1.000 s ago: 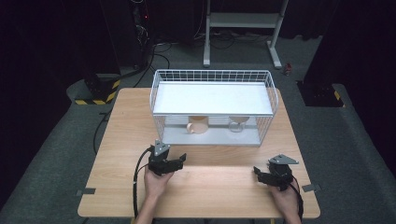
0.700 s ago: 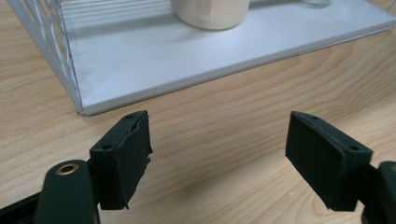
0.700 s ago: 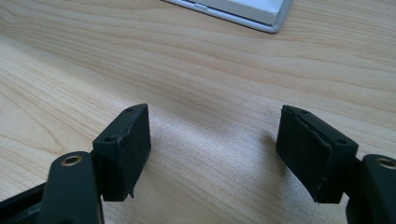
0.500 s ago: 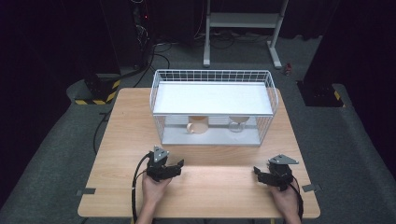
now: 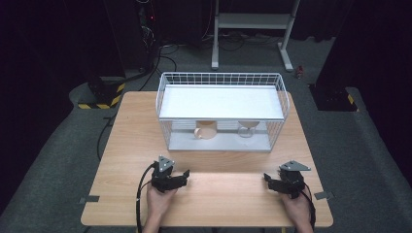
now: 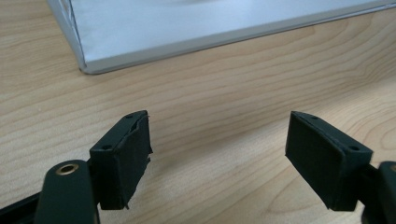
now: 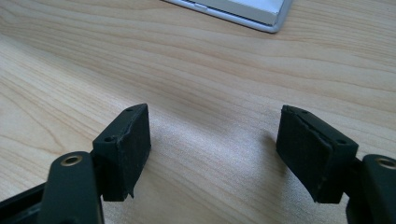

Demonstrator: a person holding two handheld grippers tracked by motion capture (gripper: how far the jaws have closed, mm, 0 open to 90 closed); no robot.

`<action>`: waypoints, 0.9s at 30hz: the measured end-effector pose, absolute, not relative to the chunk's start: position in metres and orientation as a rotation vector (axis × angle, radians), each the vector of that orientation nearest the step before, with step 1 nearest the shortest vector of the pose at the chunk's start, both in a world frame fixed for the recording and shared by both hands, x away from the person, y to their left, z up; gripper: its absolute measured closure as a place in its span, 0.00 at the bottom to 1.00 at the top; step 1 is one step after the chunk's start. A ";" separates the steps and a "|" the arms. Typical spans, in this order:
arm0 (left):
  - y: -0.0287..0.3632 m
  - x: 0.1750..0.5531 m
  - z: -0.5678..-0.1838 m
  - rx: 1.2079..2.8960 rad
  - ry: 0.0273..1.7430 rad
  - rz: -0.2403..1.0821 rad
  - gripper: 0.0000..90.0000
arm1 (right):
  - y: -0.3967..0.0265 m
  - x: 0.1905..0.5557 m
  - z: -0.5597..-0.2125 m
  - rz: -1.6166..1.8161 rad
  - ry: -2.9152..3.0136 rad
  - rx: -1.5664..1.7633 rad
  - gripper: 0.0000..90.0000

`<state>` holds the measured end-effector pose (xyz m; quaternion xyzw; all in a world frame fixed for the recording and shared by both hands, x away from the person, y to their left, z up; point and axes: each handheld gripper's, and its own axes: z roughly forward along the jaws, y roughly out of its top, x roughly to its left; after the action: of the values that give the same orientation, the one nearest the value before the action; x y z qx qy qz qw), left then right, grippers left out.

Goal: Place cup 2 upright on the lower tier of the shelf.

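Observation:
My left gripper [image 5: 183, 174] rests low over the wooden table [image 5: 228, 194] near its front left, jaws open with nothing between them. In the left gripper view the left gripper [image 6: 219, 140] has only bare wood between its black pads. My right gripper [image 5: 267, 178] sits at the front right, also open and empty. In the right gripper view the right gripper [image 7: 215, 135] frames bare wood too. Behind both stands a white wire rack [image 5: 221, 80] with a flat shelf. Under that shelf sit a tan mug [image 5: 206, 131] and a clear glass [image 5: 247, 129].
The rack's white base shows at the top of the left gripper view as a corner [image 6: 140, 37] and of the right gripper view as an edge [image 7: 243, 9]. Cables [image 5: 104, 136] run across the floor left of the table. A metal stand [image 5: 252, 22] is behind it.
My left gripper has slid a little back toward the table's front edge and slightly left. The right gripper has kept still. Both stay open.

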<state>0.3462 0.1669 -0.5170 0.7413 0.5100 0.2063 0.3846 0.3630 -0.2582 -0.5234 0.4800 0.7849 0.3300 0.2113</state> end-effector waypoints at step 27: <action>0.166 0.338 -0.527 1.929 1.331 0.542 0.24 | -0.258 0.363 -0.523 0.918 2.180 1.335 0.29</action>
<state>0.3385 0.1660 -0.5275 0.7482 0.5163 0.2101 0.3599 0.3630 -0.2581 -0.5234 0.4805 0.7844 0.3304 0.2113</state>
